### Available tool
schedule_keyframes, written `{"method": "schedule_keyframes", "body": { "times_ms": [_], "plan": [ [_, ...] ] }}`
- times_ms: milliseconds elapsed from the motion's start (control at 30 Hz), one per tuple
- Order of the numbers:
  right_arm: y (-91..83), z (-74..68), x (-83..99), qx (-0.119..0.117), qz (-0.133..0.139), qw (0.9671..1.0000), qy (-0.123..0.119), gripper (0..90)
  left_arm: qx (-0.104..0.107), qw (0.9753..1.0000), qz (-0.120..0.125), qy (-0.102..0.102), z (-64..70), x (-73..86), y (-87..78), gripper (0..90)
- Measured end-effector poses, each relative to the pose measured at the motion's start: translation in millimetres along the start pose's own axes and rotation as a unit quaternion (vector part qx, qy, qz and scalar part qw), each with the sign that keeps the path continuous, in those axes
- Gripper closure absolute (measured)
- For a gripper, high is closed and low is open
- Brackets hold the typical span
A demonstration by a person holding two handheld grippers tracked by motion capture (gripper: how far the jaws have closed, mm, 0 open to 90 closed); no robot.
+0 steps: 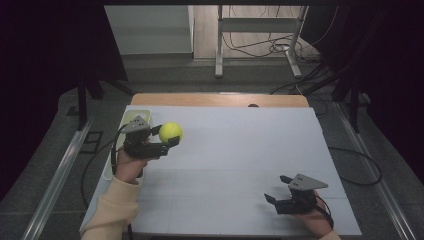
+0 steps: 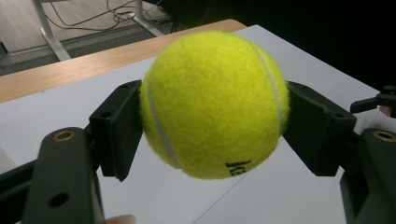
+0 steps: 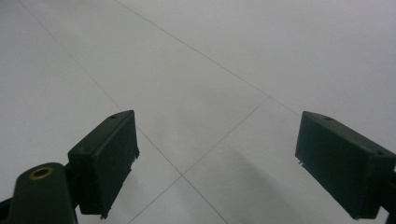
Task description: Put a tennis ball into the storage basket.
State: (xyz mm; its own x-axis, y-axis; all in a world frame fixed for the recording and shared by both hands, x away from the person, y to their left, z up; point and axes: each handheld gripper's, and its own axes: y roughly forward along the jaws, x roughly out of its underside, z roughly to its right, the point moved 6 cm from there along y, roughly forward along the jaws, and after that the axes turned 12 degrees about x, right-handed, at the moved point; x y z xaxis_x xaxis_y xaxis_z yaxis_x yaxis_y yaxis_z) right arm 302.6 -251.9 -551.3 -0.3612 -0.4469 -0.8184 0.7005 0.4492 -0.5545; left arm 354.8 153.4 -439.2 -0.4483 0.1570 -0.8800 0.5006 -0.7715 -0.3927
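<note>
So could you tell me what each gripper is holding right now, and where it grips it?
The left gripper clamps the yellow tennis ball across its middle, one jaw on each side. The right gripper is open and holds nothing.

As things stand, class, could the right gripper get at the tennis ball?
Probably not directly. The tennis ball is clamped between the left gripper's jaws, held above the white table. The right gripper sits open at the near right; bare table lies between, but the left jaws cover the ball's sides.
</note>
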Motion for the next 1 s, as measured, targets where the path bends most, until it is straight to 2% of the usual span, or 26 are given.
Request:
{"method": "schedule_keyframes", "body": {
  "times_ms": [333, 1000],
  "plan": [
    [-0.8, 0.6, -0.2, 0.002, -0.001, 1.0000, 0.002, 13.4, -0.015, 0.9998, 0.005, -0.009, -8.3, 3.3, -9.8, 26.2],
    [0.0, 0.3, 0.1, 0.001, 0.000, 1.0000, -0.002, 13.4, -0.046, 0.9988, 0.006, -0.015, -21.7, 10.3, -26.5, 26.2]
  ]
}}
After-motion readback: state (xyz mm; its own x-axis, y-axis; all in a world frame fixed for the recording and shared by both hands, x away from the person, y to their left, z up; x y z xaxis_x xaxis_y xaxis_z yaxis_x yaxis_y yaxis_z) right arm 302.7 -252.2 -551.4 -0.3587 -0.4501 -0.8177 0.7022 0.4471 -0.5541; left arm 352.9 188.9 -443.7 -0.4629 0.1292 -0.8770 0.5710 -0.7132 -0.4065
